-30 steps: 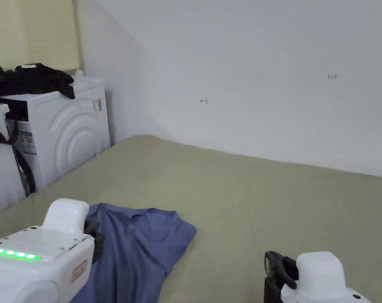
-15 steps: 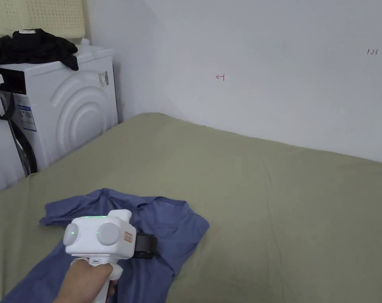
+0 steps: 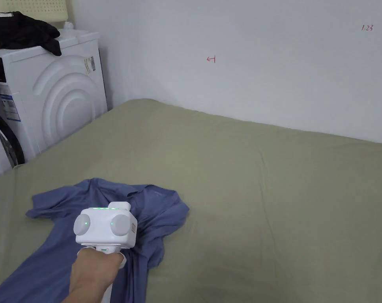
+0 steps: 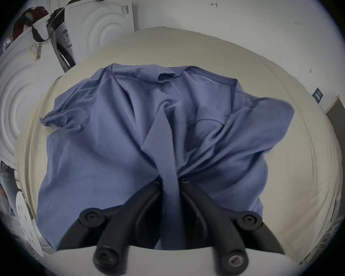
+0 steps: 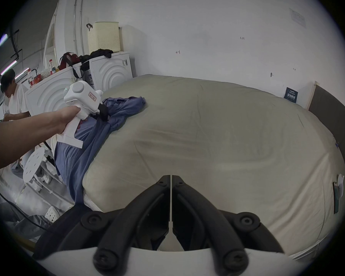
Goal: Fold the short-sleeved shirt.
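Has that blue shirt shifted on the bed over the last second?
Yes. The blue shirt has bunched toward the left gripper, its right edge pulled in, away from the wall.

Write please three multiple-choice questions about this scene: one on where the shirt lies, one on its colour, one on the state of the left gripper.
1. Where does the shirt lie?
A. On the washing machine
B. On the olive-green bed cover, near its edge
C. On the floor

2. What colour is the shirt?
A. Blue
B. Red
C. White

3. In what state is the left gripper?
A. Open, above the bed
B. Shut on nothing
C. Shut on a fold of the shirt

Answers:
1. B: in the head view the shirt is spread on the bed cover, and in the right gripper view part of it hangs over the edge.
2. A: the cloth is blue in all three views.
3. C: in the left gripper view a bunched ridge of cloth runs between both jaws, which press on it.
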### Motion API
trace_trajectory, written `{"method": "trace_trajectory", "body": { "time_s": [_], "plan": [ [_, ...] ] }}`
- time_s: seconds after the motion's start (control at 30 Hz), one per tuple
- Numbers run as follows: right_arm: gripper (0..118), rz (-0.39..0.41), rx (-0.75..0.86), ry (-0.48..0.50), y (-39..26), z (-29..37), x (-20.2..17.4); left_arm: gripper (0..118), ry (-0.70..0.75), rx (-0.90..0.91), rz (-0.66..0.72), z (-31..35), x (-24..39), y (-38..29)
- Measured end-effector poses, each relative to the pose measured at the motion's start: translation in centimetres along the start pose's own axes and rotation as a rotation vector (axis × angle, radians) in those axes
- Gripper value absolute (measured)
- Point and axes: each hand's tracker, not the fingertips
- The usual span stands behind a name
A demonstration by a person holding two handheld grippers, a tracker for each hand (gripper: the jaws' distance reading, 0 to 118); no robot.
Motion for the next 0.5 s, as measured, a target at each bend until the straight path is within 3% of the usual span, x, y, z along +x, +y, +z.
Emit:
{"method": "trace_trajectory", "body": {
  "time_s": [0.3,0.5],
  "plan": [
    [4,-0.021,0.052,-0.035,0.3,3.5,2.2,5,-0.151,0.162,-0.045,6.2,4.9,0.2],
    [4,-0.061,0.081,-0.086,-0.2,6.3,4.5,5,-0.311,0.237,-0.181,10.6,15.5,0.4]
  ]
}}
